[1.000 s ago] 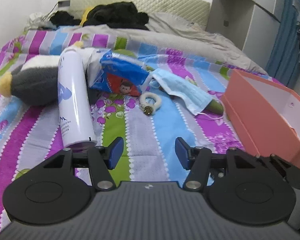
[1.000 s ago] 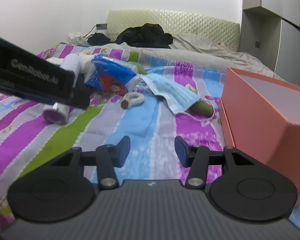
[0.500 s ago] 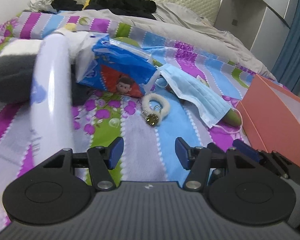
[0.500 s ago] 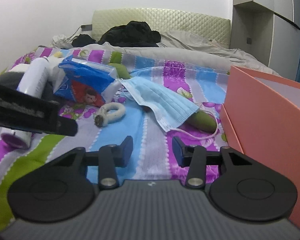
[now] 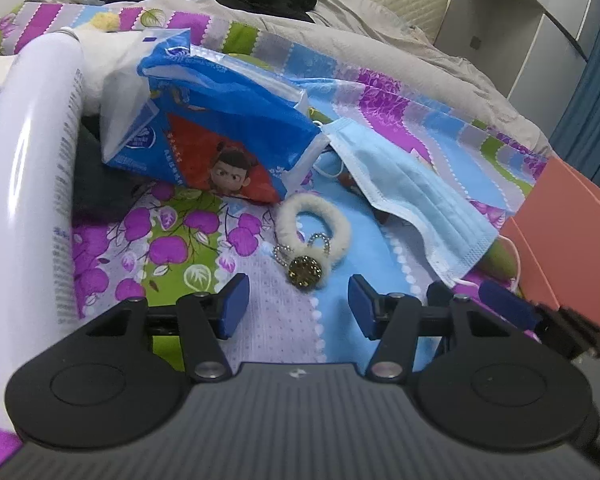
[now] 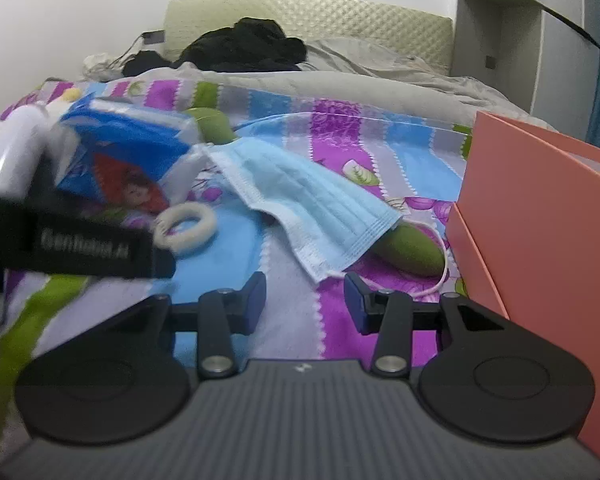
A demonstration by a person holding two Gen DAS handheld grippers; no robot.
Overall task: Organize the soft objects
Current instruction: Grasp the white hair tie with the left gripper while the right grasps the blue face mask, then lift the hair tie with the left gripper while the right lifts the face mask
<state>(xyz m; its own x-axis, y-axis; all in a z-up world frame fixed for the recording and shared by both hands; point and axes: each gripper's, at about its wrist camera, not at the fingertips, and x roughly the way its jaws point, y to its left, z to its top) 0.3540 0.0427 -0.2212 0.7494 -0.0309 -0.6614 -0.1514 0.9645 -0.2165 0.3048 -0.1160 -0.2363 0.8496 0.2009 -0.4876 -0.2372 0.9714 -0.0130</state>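
A fuzzy white hair tie with a gold charm lies on the striped bedspread, just ahead of my open, empty left gripper. It also shows in the right wrist view. A blue face mask lies to its right, draped over a green plush. My right gripper is open and empty, just short of the mask's near corner. A blue tissue pack lies behind the hair tie.
A white spray can lies at the left, beside a grey plush. An open orange box stands at the right. A grey blanket and dark clothes lie at the bed's far end. The left gripper's body crosses the right wrist view.
Both grippers have moved forward and lower over the bed. The left one has closed in on the hair tie, the right one on the mask. Both stay open.
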